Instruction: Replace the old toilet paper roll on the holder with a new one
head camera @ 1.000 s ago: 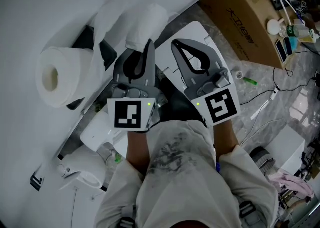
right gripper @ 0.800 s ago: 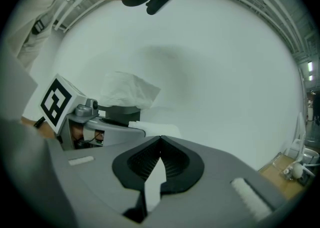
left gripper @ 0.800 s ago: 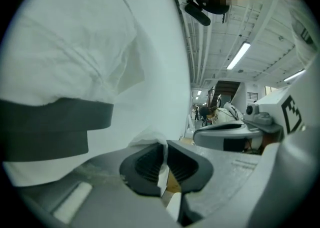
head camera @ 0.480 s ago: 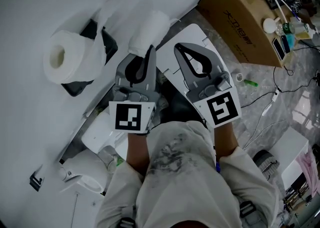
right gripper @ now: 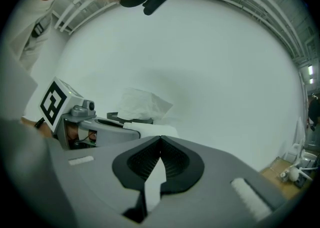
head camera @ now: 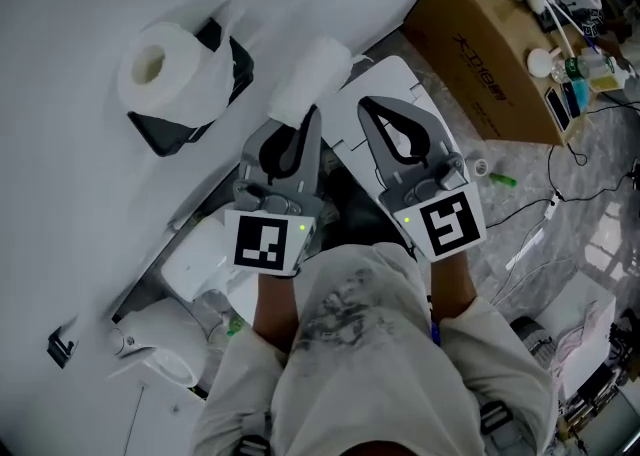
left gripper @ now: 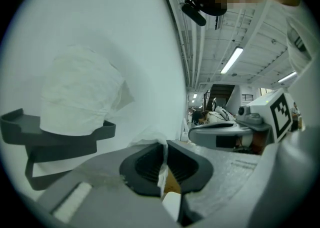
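Nearest, the right gripper (head camera: 368, 109) is closed tight with nothing caught in it. Beside it the left gripper (head camera: 308, 129) is clamped on a squashed toilet paper roll (head camera: 310, 72) — its edge is pinched between the pads and the rest is poking out past the tips. Further off, a full roll (head camera: 170, 69) is seated on the dark wall holder (head camera: 170, 129).

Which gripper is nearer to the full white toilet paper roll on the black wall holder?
Left. The left gripper, shut on a thin white roll, is lower right of the toilet paper roll in the head view; the right gripper is farther right.
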Demonstrator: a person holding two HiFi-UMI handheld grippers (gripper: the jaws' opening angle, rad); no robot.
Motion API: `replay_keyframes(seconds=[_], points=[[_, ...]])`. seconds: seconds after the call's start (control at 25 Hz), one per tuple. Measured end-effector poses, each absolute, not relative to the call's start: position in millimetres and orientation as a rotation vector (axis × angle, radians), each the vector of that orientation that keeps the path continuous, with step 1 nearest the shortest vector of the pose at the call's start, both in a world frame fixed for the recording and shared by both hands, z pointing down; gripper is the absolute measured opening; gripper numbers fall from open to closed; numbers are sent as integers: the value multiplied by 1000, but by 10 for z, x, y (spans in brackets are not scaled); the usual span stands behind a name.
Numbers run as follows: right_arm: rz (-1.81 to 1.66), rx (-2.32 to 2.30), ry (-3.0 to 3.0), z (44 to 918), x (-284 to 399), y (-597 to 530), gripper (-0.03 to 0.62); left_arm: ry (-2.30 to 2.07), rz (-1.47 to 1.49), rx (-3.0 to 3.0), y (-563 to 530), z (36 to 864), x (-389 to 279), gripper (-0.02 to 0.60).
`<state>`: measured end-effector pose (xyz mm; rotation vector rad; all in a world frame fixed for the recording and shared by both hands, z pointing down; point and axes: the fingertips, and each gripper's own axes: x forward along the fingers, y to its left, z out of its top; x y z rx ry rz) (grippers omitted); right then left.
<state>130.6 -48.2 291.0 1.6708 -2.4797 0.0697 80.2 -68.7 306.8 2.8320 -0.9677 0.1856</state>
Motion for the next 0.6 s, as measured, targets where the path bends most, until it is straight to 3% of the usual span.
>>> replay_keyframes(seconds=[0.6], points=[[26, 1589, -2555, 2684, 1025, -384, 3, -1037, 174, 2801, -412, 2933, 445, 18]])
